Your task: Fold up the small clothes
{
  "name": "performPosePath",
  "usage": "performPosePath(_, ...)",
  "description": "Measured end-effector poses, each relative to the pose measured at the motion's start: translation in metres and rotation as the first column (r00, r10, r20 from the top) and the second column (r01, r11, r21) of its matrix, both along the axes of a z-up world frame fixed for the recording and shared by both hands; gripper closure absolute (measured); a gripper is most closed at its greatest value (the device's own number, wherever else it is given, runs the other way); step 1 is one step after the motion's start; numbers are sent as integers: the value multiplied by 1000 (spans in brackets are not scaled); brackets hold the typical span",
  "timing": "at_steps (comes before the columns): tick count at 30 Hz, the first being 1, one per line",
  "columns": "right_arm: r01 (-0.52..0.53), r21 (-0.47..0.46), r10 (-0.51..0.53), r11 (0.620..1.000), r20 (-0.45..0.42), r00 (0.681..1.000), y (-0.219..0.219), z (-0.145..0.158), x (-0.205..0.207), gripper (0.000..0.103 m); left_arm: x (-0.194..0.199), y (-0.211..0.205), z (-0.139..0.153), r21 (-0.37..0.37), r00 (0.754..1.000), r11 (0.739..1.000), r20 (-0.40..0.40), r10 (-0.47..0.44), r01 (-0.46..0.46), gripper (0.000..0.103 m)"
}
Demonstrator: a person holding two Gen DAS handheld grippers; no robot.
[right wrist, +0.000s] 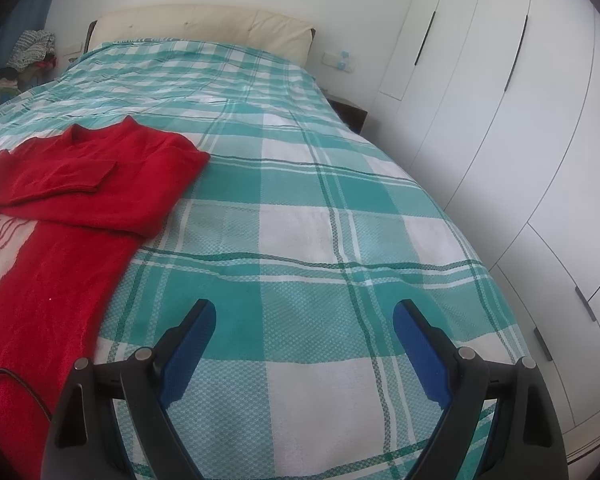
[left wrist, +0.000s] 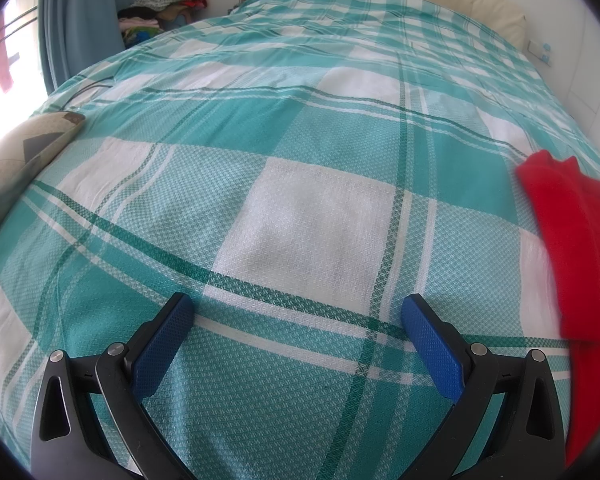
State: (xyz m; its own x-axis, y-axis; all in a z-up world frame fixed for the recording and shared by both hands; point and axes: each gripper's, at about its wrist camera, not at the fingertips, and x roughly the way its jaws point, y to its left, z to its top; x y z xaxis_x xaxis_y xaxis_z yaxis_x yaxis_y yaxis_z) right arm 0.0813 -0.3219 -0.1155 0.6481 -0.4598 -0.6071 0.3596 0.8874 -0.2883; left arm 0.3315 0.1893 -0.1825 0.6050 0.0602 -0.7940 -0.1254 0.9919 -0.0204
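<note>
1. Blue-padded black fingers of the left gripper sat nearest the lens, spread wide apart with nothing between them; only the teal-and-white checked woven bedspread lay beneath.
2. Likewise, the right gripper held its blue pads wide apart and empty above the bedspread.
3. A small red knitted jumper with a white motif lay flat on the bedspread, one sleeve folded across its chest; its long axis ran from the near bed edge toward the cream padded headboard.
4. The jumper lay to the right of the left gripper and to the left of the right gripper, so between the two; the right gripper seemed nearer, its left finger just beside the hem.
5. Both grippers pointed downward at a slant over the bed; neither touched the jumper.
</note>
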Motion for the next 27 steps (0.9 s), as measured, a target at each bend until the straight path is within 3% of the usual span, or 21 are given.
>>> performPosePath(27,-17,-14,17,1000,-7,1000,5,-2,3,14,1,0,0,0,1000,1000,1,0,0,0)
